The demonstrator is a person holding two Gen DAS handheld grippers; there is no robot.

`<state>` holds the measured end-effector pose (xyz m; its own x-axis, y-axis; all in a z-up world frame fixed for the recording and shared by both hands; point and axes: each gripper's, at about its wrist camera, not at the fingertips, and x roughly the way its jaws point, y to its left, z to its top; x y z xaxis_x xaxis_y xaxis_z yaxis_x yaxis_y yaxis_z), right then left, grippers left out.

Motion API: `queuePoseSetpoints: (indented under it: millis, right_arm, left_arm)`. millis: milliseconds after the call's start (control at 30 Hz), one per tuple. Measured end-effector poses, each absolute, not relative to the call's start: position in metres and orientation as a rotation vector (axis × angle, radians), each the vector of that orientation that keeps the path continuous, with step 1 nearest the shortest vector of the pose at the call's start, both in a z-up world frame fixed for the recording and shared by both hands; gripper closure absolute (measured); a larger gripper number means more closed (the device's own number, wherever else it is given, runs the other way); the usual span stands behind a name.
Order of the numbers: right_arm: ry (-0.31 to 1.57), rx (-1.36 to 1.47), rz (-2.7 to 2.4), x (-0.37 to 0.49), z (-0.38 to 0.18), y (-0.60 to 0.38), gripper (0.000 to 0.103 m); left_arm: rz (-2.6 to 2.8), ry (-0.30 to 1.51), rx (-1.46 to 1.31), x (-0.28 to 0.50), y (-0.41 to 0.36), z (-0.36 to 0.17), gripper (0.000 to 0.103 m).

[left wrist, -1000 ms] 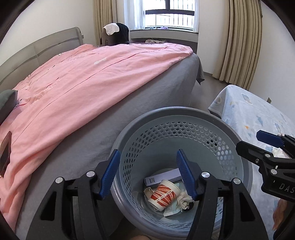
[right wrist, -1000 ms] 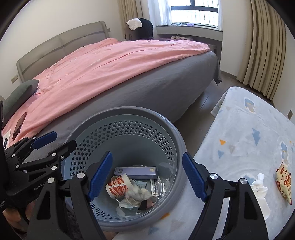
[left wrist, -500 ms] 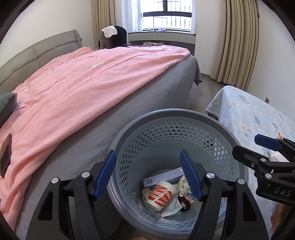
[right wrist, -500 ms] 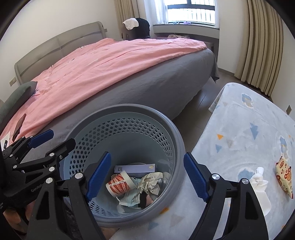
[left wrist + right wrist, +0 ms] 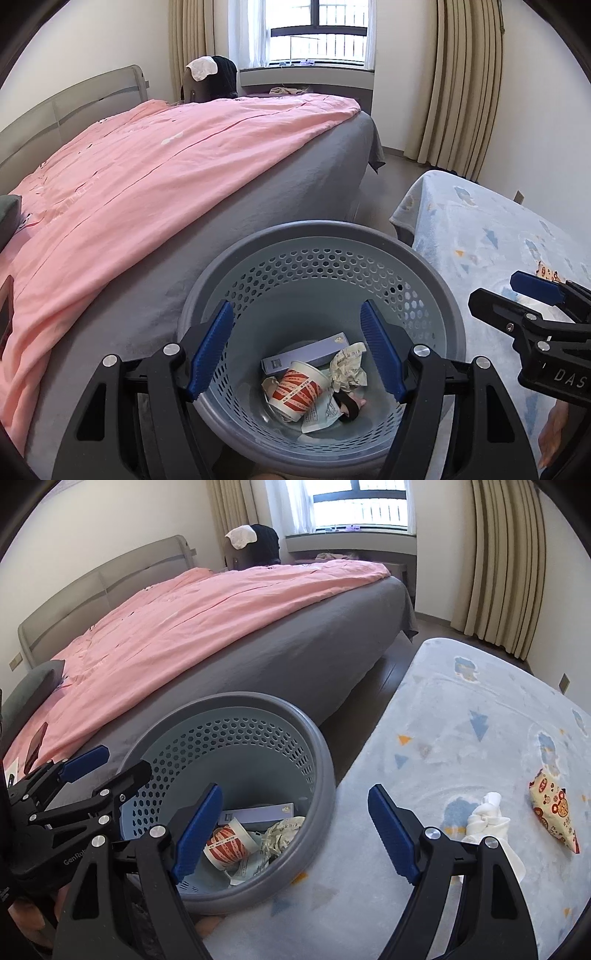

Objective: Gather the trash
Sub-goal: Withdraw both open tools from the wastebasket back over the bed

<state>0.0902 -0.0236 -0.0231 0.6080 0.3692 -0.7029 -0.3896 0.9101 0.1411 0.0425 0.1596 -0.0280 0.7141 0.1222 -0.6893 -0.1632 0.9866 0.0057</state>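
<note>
A grey perforated bin (image 5: 317, 236) stands between the bed and a low table; it also shows in the right wrist view (image 5: 325, 775). Inside lie a red-and-white paper cup (image 5: 297, 386), a crumpled paper ball (image 5: 347, 369), a lilac box (image 5: 306, 352) and paper scraps. My left gripper (image 5: 297, 350) is open and empty above the bin. My right gripper (image 5: 295, 830) is open and empty over the bin's right rim and the table edge. On the table lie a white crumpled tissue (image 5: 487, 818) and a patterned snack wrapper (image 5: 554, 812).
A bed with a pink quilt (image 5: 147, 177) and grey sheet fills the left. The low table has a light blue patterned blanket (image 5: 461, 720). A dark phone (image 5: 35, 744) lies on the bed's near edge. Curtains (image 5: 465, 85) and a window are behind.
The crumpled paper ball dropped into the bin and came to rest beside the cup. Both grippers rose and drew back; the right one swung right toward the table.
</note>
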Motion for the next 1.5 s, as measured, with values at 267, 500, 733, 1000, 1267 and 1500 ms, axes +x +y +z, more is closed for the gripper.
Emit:
queuePoseSetpoints:
  millis: [267,500,733,1000,1267,1500]
  right_arm:
    - [0.775,0.017,0.359,0.084,-0.011,-0.071,0.020]
    - [0.763,0.058,0.288,0.080,-0.004,-0.122,0.020]
    - [0.751,0.079,0.204,0.077,0.004,-0.177,0.020]
    - [0.754,0.080,0.077,0.085,-0.003,-0.251,0.020]
    - [0.793,0.116,-0.007,0.106,-0.026,-0.306,0.020]
    - [0.845,0.099,0.086,0.133,-0.044,-0.298,0.020]
  left_arm:
    - [0.119,0.760,-0.037,0.046,0.128,-0.027,0.035]
    - [0.067,0.755,-0.030,0.051,0.091,-0.025,0.035]
    - [0.008,0.761,-0.024,0.058,0.052,-0.027,0.035]
    - [-0.031,0.768,0.001,0.062,0.021,-0.032,0.035]
    - [-0.073,0.766,-0.003,0.065,0.003,-0.032,0.035]
    - [-0.091,0.770,0.006,0.067,-0.007,-0.035,0.035]
